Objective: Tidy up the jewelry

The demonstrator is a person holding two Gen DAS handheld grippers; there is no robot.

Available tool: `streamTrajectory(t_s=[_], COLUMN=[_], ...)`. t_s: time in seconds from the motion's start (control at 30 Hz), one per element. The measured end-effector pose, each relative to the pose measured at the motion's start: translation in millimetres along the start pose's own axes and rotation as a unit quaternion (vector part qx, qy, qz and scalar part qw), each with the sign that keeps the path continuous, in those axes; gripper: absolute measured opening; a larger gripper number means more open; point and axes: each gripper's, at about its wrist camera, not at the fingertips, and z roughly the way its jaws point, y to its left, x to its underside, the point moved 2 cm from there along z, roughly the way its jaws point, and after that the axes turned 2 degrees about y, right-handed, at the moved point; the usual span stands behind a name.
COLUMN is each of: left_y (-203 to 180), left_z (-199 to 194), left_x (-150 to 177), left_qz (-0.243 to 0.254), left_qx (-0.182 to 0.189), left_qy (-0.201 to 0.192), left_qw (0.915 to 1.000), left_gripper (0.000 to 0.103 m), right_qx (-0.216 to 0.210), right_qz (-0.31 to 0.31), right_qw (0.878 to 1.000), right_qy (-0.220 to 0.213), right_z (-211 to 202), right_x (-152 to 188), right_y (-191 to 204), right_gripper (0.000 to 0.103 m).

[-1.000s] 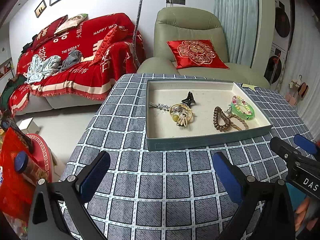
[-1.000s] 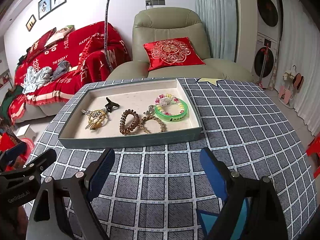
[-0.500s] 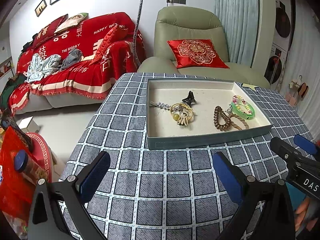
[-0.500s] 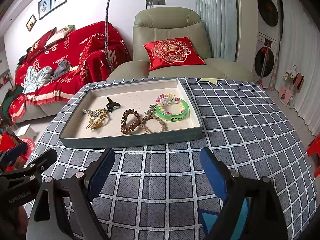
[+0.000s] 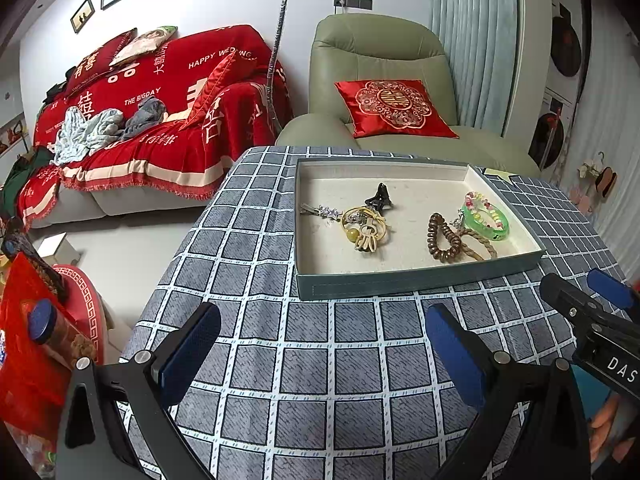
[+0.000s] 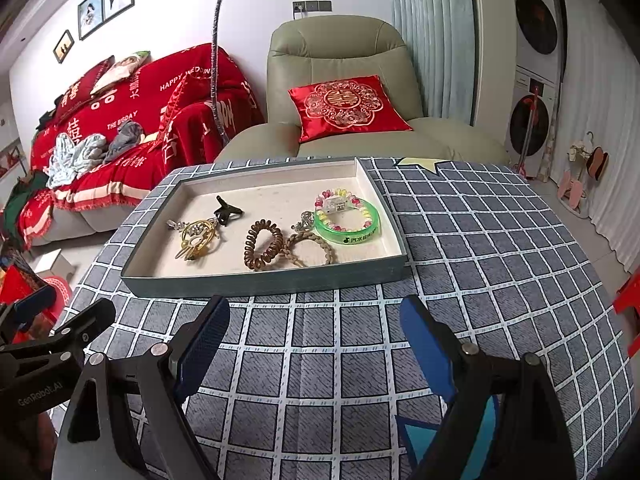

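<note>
A table covered with a grey-blue checked cloth carries a shallow grey-green tray with a cream lining, set towards the far edge. All the jewelry in view lies inside it. Near the tray's right wall, a translucent green bangle with a pastel bead bracelet resting on it. Just left of those, at the front wall, a braided tan cord bracelet touching a brown coil hair tie. Towards the left, a gold openwork hair clip, a small silver star hair clip and a black claw clip.

Both grippers hang above the cloth at the near edge, short of the tray: the left gripper and the right gripper, each with blue-padded fingers spread wide and holding nothing.

The pieces lie loosely grouped, which fits sorting either under way or finished. Any pick would go best one piece at a time, since several touch or overlap.

Beyond the table: a sage-green recliner with a red embroidered cushion, a sofa under a red throw, framed pictures on a white wall
</note>
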Motion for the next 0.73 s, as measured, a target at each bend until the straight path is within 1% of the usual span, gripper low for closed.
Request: streamTrajectory(t_s=[0.73], left_y=[-1.2], left_z=[-2.1], left_x=[0.0], left_qz=[0.001], left_qx=[0.004], left_qy=[0.002], left_qw=[1.0], left_gripper=[0.103], right_qx=[-0.002], right_qz=[0.001], right_qw=[1.0], right_qy=[0.002], right_z=[-2.3], right_x=[-0.6], right_y=[0.7], right_gripper=[0.089])
